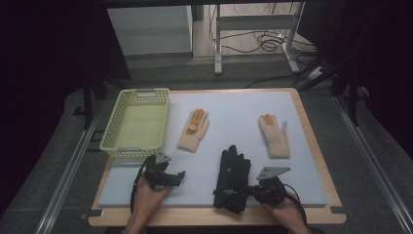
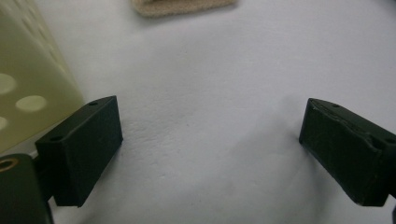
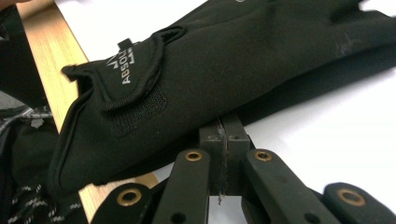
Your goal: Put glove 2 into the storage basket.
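Right tool [image 1: 251,189] is pinched closed at the black glove's [image 1: 233,179] cuff edge near the desk's [image 1: 311,141] front (grip looks thin), so I'd lift slowly; left tool [image 1: 176,176] hangs wide open, empty.

black gloves [image 1: 233,178] stacked flat at mat's near edge; tool-pinched

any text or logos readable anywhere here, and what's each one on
"ABSOL": white letters on the wrist strap of the black glove, seen in the right gripper view; the word runs on under the strap's fold, so the rest is hidden.
A small white logo mark beside those letters: shape too partial to read.
Beige glove with an orange patch and a round badge: too small to read in the high view.
No text on the basket or the other beige glove.
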`<state>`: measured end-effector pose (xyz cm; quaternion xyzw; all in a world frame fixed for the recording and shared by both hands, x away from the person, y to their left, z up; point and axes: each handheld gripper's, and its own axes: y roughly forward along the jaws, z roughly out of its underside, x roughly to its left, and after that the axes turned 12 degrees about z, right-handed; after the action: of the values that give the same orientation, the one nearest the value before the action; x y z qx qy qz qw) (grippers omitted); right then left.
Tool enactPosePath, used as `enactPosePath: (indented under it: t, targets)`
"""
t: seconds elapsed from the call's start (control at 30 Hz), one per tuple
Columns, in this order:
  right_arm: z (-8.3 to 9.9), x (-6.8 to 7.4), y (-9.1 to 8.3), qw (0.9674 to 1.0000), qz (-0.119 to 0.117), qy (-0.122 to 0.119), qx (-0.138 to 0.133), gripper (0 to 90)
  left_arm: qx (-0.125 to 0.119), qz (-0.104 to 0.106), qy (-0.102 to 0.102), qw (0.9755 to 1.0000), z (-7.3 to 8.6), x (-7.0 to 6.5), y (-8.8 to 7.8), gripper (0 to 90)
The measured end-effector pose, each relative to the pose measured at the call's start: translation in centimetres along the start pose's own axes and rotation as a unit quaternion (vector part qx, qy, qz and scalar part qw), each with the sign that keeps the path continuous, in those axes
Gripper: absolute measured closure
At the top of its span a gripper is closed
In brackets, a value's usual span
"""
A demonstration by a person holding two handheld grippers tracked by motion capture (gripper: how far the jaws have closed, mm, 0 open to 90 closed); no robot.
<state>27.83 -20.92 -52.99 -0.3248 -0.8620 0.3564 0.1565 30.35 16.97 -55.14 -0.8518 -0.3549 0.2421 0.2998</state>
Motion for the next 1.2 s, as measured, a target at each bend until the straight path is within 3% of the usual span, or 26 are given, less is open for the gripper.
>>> enactPosePath:
  t: [0.37, 0.57, 0.73, 0.8, 0.9, 1.03, 1.07, 1.2]
  targets:
    - [-2.6, 2.1, 3.1, 0.9997, 0.002, -0.023, -0.010, 88.1, 0.006, -0.003, 0.004, 1.0000, 0.2, 0.3, -0.2, 2.8]
    - [-4.6, 3.0, 4.9, 0.9985, 0.024, -0.047, -0.012, 87.7, 0.010, 0.009, 0.011, 0.9999, 0.4, 1.0, -0.6, 2.8]
    - [-4.8, 3.0, 5.0, 0.9982, 0.022, -0.054, -0.010, 80.7, 0.008, 0.005, 0.018, 0.9998, 0.5, 0.8, -0.6, 3.3]
    - [-4.6, 2.6, 4.3, 0.9979, 0.032, -0.055, -0.012, 78.3, 0.007, 0.008, 0.018, 0.9998, 0.5, 0.8, -0.6, 4.6]
    - [-4.3, 1.0, 2.8, 0.9980, 0.047, -0.038, -0.020, 73.4, 0.007, 0.011, 0.015, 0.9998, 0.5, 0.9, -0.6, 4.2]
    - [-3.7, -1.3, 1.0, 0.9966, 0.075, -0.019, -0.030, 62.4, 0.007, 0.011, 0.015, 0.9998, 0.5, 0.9, -0.6, 4.1]
    - [-3.2, -2.3, 0.5, 0.9952, 0.092, -0.010, -0.031, 55.8, 0.007, 0.011, 0.015, 0.9998, 0.5, 0.9, -0.6, 4.1]
    - [-2.4, -3.7, -0.1, 0.9939, 0.105, 0.008, -0.033, 45.8, 0.007, 0.012, 0.015, 0.9998, 0.5, 1.0, -0.6, 4.1]
